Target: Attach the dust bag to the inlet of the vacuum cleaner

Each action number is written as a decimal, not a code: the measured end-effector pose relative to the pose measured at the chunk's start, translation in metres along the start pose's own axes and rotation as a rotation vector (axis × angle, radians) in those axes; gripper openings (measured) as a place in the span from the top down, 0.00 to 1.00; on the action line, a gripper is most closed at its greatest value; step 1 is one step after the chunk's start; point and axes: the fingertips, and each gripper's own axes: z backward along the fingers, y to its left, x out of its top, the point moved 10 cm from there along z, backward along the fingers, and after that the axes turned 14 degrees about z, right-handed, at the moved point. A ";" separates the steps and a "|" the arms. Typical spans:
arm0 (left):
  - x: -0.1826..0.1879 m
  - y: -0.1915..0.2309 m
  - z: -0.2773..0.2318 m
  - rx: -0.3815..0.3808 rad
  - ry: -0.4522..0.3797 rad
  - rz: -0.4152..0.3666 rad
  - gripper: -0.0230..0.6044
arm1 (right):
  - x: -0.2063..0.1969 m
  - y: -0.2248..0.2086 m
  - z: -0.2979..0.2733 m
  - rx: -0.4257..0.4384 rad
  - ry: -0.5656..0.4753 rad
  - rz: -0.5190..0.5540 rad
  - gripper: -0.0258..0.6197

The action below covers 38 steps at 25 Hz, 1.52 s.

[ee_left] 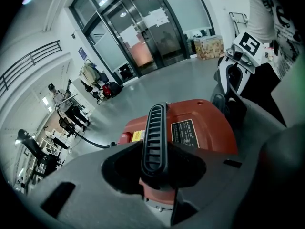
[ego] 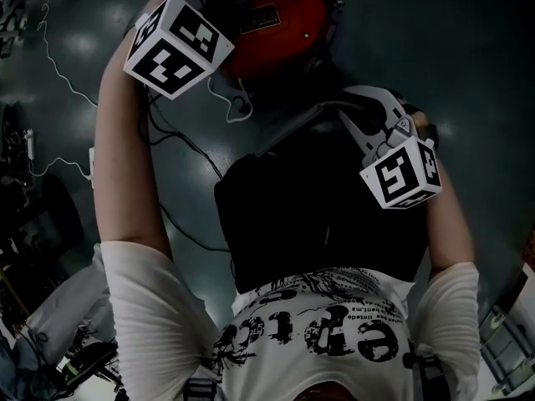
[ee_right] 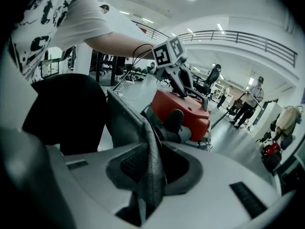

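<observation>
I'm clamping the left gripper [ee_left: 153, 170] on the black ribbed handle [ee_left: 155, 128] of the red plastic vacuum cleaner [ee_left: 205, 125], jaws standing fairly wide around it, bracing the body. The right gripper [ee_right: 151, 175] is pinching a fold of the dark woven-fabric dust bag [ego: 318, 215], jaws nearly together; the bag is sitting just beside the vacuum cleaner, on the person's side. It's looking light and floppy, so I'm judging a hold near its mouth will steer it best.

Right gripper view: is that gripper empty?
No, the right gripper pinches a fold of the dark dust bag between its jaws.
</observation>
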 end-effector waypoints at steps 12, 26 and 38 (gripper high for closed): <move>-0.001 0.000 -0.001 0.009 -0.019 0.011 0.76 | 0.002 -0.011 -0.006 0.019 0.037 -0.097 0.85; -0.006 -0.007 0.001 0.090 -0.121 0.022 0.75 | -0.006 -0.017 -0.001 -0.041 0.017 -0.027 0.62; 0.023 -0.040 0.104 0.286 -0.783 0.433 0.68 | 0.030 -0.062 0.063 -0.356 -0.436 -0.467 0.61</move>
